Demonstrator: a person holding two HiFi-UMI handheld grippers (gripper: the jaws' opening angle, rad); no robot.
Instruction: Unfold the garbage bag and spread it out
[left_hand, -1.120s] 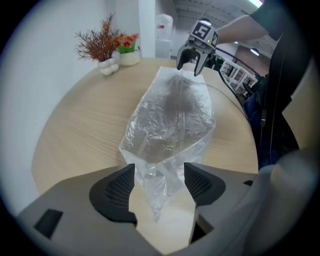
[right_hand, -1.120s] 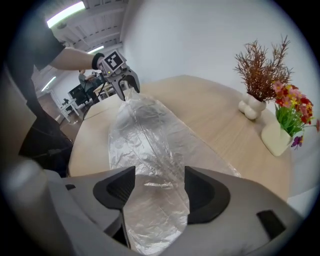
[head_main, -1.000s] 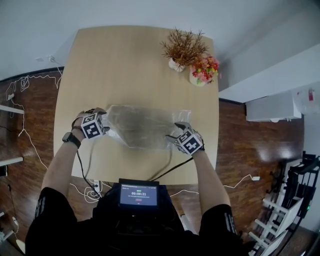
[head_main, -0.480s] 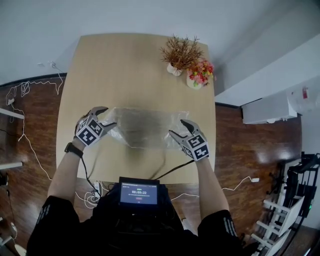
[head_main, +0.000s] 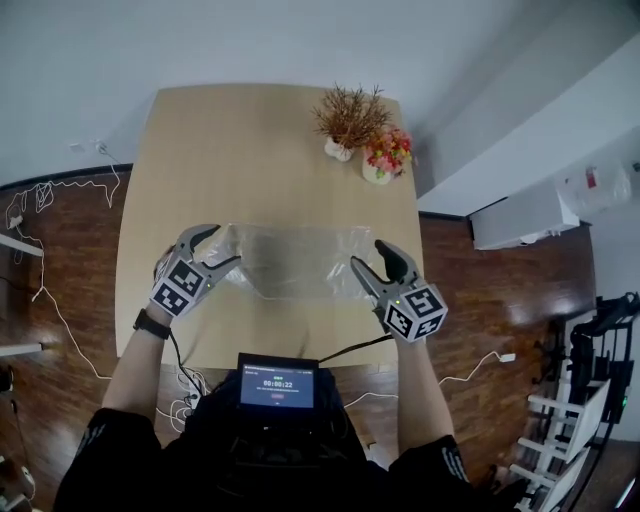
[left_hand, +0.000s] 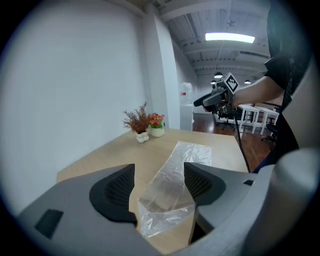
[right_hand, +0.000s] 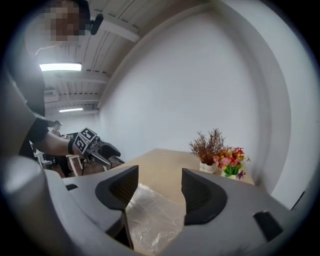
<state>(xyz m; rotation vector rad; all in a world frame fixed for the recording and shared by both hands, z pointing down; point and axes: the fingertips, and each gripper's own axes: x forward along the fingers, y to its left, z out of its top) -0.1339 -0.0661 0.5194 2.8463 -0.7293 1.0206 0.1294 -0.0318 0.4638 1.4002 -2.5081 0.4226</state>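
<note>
- Clear garbage bag (head_main: 300, 260) lies on the table (head_main: 250, 140), partly spread.
- Left gripper (head_main: 222, 247) gapes wide, empty; right gripper (head_main: 370, 254), jaws just narrowed slightly, holds nothing.
- Pinch opposite edges; pull apart gently.

The person wore a black short-sleeved top (head_main: 110, 450) with white sleeve stripes; a dark watch (head_main: 150, 323) circled the left wrist; the grey left gripper (head_main: 220, 247) and right gripper (head_main: 370, 257) each bore a white cube of black square markers; a black cable (head_main: 350, 347) trailed from the right, whose jaws had just been closing slightly on nothing.
</note>
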